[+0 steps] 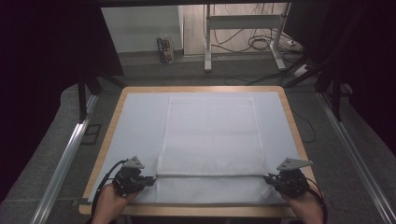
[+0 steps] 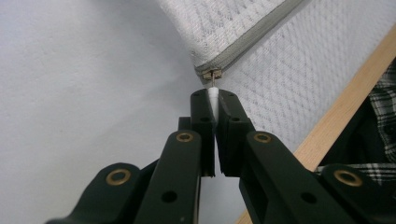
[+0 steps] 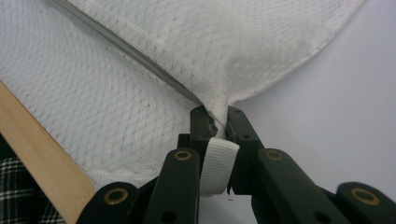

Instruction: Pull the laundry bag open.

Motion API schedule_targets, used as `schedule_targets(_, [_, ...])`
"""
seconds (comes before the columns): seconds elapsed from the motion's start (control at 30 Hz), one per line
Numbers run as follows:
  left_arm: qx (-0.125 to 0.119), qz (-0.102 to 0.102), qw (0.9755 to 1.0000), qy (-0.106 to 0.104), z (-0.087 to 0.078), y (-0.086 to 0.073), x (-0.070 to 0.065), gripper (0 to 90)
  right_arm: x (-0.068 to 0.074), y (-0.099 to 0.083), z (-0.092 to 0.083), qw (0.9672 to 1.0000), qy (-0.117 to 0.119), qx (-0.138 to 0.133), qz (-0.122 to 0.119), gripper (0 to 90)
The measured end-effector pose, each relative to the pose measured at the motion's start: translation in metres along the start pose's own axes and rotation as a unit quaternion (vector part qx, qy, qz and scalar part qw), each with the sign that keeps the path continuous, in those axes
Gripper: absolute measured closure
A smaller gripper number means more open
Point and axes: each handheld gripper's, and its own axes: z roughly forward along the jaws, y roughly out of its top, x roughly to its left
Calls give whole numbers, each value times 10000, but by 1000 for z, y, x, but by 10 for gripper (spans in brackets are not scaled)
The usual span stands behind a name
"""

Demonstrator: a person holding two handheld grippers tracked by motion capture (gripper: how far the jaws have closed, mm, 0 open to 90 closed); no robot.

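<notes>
My left gripper (image 2: 214, 100) has its jaws pressed together on the white zipper pull (image 2: 213, 95), which hangs from the metal slider (image 2: 214, 74) at the near-left corner of the white mesh cover (image 2: 233, 23). My right gripper (image 3: 219, 116) has its jaws pinched on the bunched fabric of the cover's near-right corner (image 3: 219, 100), with a white ribbed pad (image 3: 217, 168) showing between the jaw arms.

The cover (image 1: 210, 137) lies flat at the middle of the table, reaching from close to the far edge down to near the front edge. Its grey zipper line (image 1: 210, 176) runs straight across between my two grippers, left (image 1: 150, 180) and right (image 1: 267, 179), with a narrow band of mesh on the near side of it.

A pale sheet (image 1: 140, 126) covers the table top. Bare margins of that sheet flank the cover on both sides, wider than the strip at the far end. The table's wooden rim (image 1: 196, 211) frames the sheet and passes just behind both of my hands. My left hand (image 1: 112, 200) and right hand (image 1: 306, 203) rest at the front corners, well apart.

Beyond the table, metal rails (image 1: 70, 154) run along each side, and a stand with cables (image 1: 243, 37) sits on the floor at the far end.
</notes>
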Motion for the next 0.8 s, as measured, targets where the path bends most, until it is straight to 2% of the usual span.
schedule_targets(0.1, [78,27,10000,3,1,0,-1,876,1,-2,1,10000,25,46,-14,819])
schedule_targets(0.27, [182,-98,9997,-158,2,-5,3,874,5,-4,2,9999,92,77,-98,808])
schedule_targets(0.43, [264,-158,9994,-127,4,-11,6,867,11,-4,5,9996,148,121,-221,777])
schedule_targets(0.6, [241,-49,9997,33,7,-10,3,856,12,-6,5,9994,89,139,-288,701])
schedule_targets(0.73, [205,-3,9998,48,8,-10,2,768,12,-7,7,9992,29,146,-363,579])
schedule_targets(0.8, [168,94,9997,148,10,-10,0,653,12,-7,8,9990,-29,153,-408,519])
